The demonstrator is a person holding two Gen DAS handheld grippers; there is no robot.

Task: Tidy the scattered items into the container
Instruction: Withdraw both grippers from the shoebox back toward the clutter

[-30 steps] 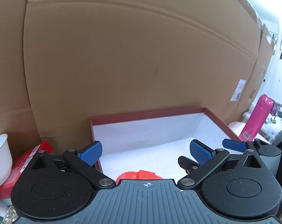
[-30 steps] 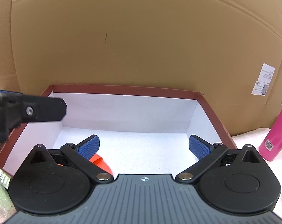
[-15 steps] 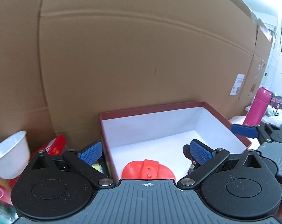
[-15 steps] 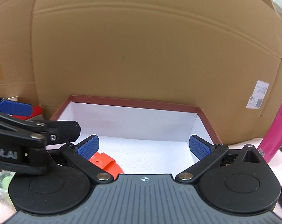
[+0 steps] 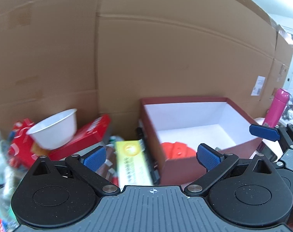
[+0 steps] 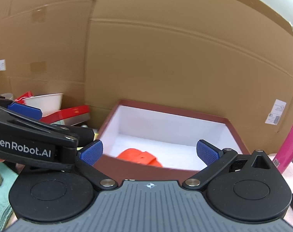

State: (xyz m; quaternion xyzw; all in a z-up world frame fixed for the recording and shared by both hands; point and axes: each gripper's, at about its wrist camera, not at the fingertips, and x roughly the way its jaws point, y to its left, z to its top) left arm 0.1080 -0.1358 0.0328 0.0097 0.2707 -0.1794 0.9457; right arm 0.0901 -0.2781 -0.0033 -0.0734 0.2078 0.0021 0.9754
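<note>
1. We hold both grippers spread wide with nothing between the pads: the left gripper [image 5: 152, 155] hangs over the gap between the clutter and the box [image 5: 185, 167], the right gripper [image 6: 149, 150] over the box's near wall.

2. The box is the container. It sits against the cardboard [image 5: 165, 48], open, with one orange item [image 5: 176, 148] already lying on its white floor near the front left corner. The rest of the loose things lie outside, to its left.

3. The yellow pack [image 5: 131, 166] leans just beside the box's left wall, with a dark flat item [image 5: 146, 154] wedged between them. We judge that closing on the pack could catch that item or the wall itself and drag the box.

4. The bowl [image 5: 53, 128] rests tilted on the red carton [image 5: 84, 137]. If we pull the carton first, or brush it while reaching, the bowl would likely roll off into the pile.

5. The clutter at far left is blurred; we cannot tell what lies there, so a grasp aimed there risks taking two things at once or slipping.

6. The two grippers are near each other; in the right wrist view the left one crosses the left side of the frame. Moving both toward the same spot could knock them together.

7. The pink bottle [image 6: 289, 145] stands upright just right of the box. A wide swing of the right gripper could tip it.
</note>
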